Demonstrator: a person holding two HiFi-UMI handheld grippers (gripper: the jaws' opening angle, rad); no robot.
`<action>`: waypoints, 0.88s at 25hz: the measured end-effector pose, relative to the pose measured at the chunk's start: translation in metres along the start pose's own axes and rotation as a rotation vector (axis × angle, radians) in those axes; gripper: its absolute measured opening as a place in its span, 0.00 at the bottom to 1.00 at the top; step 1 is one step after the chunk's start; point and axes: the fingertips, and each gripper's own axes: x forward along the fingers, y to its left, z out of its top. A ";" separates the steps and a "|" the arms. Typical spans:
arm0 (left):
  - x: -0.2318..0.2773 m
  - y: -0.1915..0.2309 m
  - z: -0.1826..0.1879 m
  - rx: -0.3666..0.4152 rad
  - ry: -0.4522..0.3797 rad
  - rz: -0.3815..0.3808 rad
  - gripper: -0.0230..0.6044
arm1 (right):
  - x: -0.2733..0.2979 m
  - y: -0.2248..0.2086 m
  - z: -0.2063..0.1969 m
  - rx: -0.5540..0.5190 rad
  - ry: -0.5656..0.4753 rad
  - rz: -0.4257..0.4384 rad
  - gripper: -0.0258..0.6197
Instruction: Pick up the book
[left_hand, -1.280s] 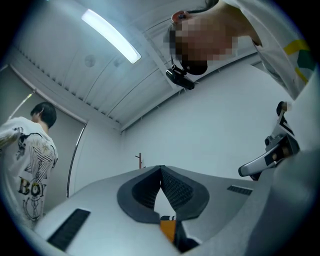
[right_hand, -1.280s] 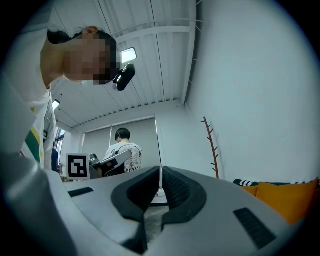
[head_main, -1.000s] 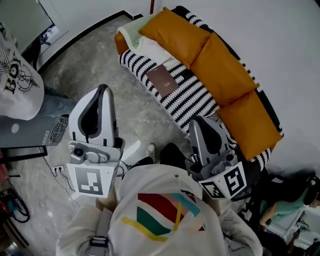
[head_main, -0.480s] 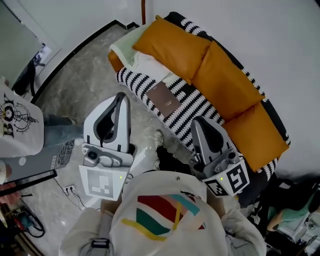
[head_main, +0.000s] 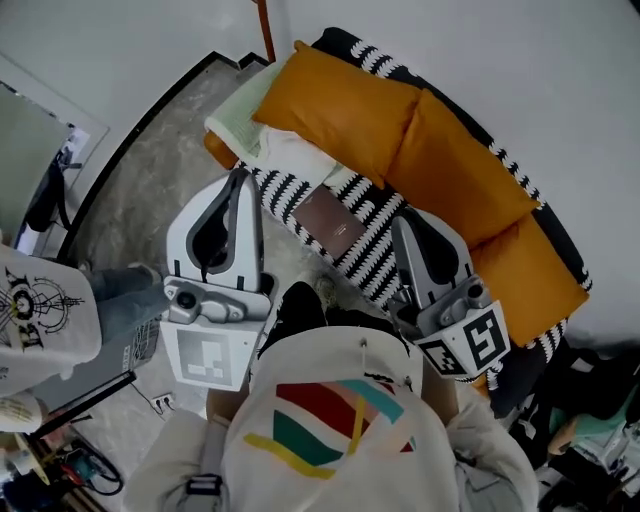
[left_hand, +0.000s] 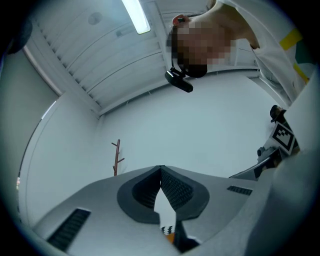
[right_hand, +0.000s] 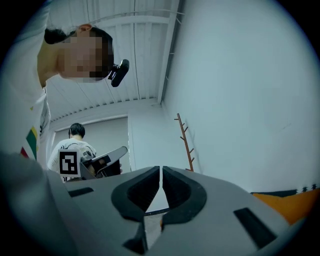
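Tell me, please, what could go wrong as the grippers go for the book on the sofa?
1. Both the left gripper and right gripper are shut; unless one opens, it may only shove the book.
2. The book lies flat on the striped blanket, so a jaw may pinch the fabric too.

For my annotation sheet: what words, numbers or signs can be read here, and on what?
No text reads clearly.
White T-shirt: dark lettering, too blurred to read.
Book: cover print too small.
Left marker cube, right marker cube: coded squares, no words.
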 end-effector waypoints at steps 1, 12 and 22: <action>0.008 0.000 -0.007 0.004 0.007 -0.018 0.04 | 0.005 -0.003 0.001 -0.020 0.004 -0.012 0.08; 0.088 0.003 -0.068 0.170 0.096 -0.228 0.04 | 0.041 -0.026 0.005 -0.079 -0.010 -0.237 0.08; 0.109 -0.012 -0.115 0.305 0.164 -0.415 0.04 | 0.031 -0.044 -0.030 -0.014 0.022 -0.433 0.08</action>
